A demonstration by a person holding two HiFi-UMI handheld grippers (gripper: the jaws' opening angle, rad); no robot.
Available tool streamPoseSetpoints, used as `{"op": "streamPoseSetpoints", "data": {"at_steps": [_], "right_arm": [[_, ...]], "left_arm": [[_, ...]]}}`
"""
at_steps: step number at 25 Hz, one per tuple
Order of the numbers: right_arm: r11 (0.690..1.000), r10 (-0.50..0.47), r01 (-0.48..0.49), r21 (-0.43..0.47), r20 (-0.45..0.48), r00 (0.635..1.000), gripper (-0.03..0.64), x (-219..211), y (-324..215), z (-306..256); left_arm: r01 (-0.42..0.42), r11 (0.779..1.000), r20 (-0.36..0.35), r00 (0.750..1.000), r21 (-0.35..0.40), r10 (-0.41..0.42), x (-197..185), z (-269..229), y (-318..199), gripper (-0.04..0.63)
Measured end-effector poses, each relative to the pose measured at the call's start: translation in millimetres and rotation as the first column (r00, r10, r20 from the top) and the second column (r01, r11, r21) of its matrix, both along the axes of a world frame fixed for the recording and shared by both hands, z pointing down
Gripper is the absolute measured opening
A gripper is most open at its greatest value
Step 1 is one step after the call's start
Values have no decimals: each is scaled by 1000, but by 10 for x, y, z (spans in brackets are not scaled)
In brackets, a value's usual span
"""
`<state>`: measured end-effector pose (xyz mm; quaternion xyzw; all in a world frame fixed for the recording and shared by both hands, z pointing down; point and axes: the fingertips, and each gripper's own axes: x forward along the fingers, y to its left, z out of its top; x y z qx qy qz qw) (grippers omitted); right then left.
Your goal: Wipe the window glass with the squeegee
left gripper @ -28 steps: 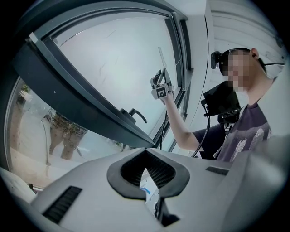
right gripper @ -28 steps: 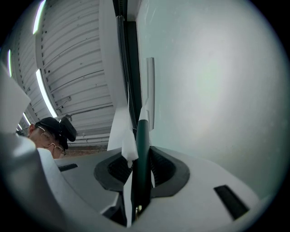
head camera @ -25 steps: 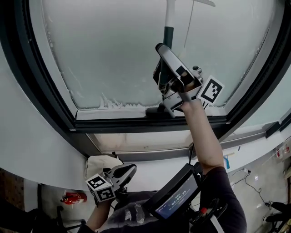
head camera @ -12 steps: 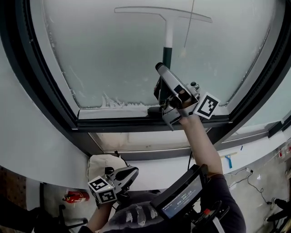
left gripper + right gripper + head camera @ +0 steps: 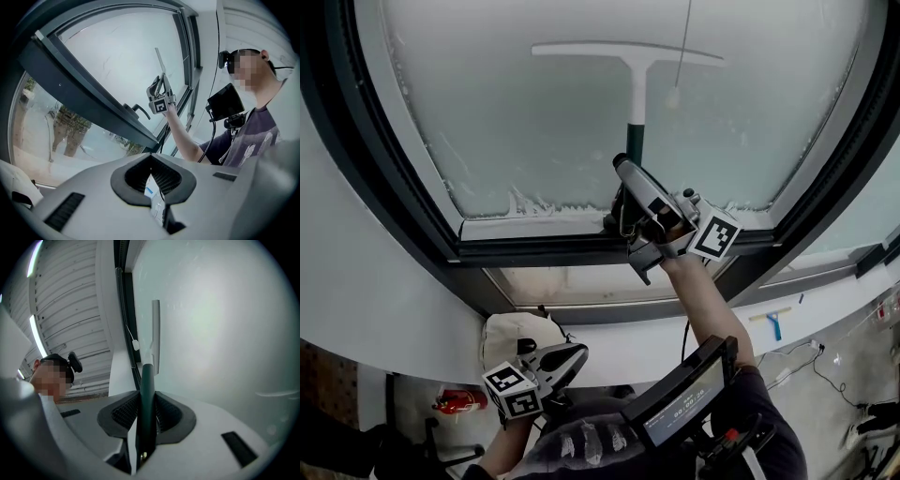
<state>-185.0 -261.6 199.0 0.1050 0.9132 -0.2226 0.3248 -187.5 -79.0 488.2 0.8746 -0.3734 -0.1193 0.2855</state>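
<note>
Jaws of the right gripper (image 5: 625,169) clamp the dark green handle of the white T-shaped squeegee (image 5: 636,89), blade flat high on the frosted window glass (image 5: 487,112), seemingly for a downward pull; the left gripper (image 5: 565,355) hangs low, closed, empty

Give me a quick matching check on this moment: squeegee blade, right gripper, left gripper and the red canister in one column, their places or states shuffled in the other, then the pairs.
Things
1. squeegee blade
2. right gripper
3. left gripper
4. red canister

Places or states
A. shut on nothing, held low
B. down at the head view's lower left
C. level across the frosted glass, high on the pane
D. shut on the squeegee's dark green handle

Pairs: 1-C, 2-D, 3-A, 4-B
</note>
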Motion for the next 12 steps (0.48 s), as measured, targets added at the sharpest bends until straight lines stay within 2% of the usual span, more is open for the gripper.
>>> {"op": "streamPoseSetpoints", "data": {"at_steps": [12], "right_arm": [[998, -9, 8, -55, -9, 1000, 97, 36, 68, 373]], "left_arm": [[11, 1000, 4, 1000, -2, -11, 42, 27, 85, 5]]}}
